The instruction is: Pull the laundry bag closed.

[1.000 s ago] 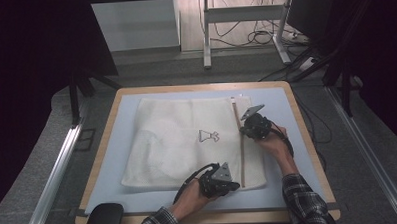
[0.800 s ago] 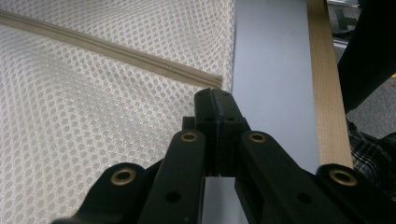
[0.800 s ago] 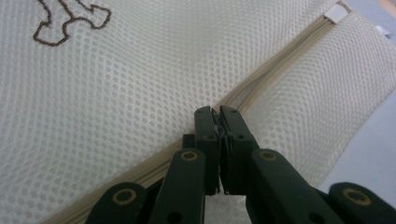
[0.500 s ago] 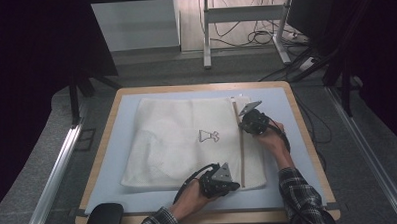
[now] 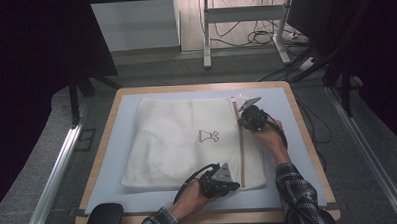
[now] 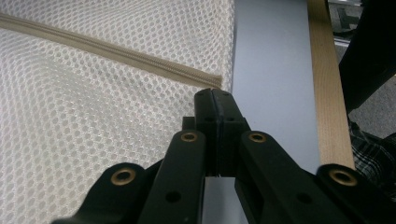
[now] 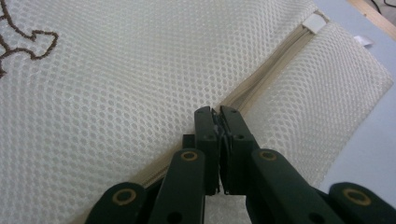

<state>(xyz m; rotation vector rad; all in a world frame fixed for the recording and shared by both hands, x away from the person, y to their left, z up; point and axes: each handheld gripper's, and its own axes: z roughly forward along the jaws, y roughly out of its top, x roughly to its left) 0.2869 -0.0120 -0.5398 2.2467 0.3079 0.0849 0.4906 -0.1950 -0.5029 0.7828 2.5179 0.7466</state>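
Observation:
A white mesh bag (image 5: 187,142) lies flat on the blue mat (image 5: 281,101), with a beige zipper (image 5: 241,155) running along its right side. My left gripper (image 5: 234,183) is at the bag's near edge. Its jaws are shut at the zipper's near end (image 6: 212,83), pinching the mesh edge (image 6: 215,95). My right gripper (image 5: 243,121) is over the zipper's far part. In the right gripper view it (image 7: 216,114) is shut on a small zipper pull on the zipper line (image 7: 271,70). A white tab (image 7: 314,21) marks the zipper's far end.
The mat covers a wood-rimmed table (image 5: 307,138). A brown embroidered mark (image 5: 208,136) sits mid-bag. A black object (image 5: 104,218) lies at the near left corner. Cables and metal desk legs (image 5: 206,36) are on the floor beyond the table.
My right gripper has crept a little farther along the zipper, away from the person. The left gripper has stayed at the bag's near edge.

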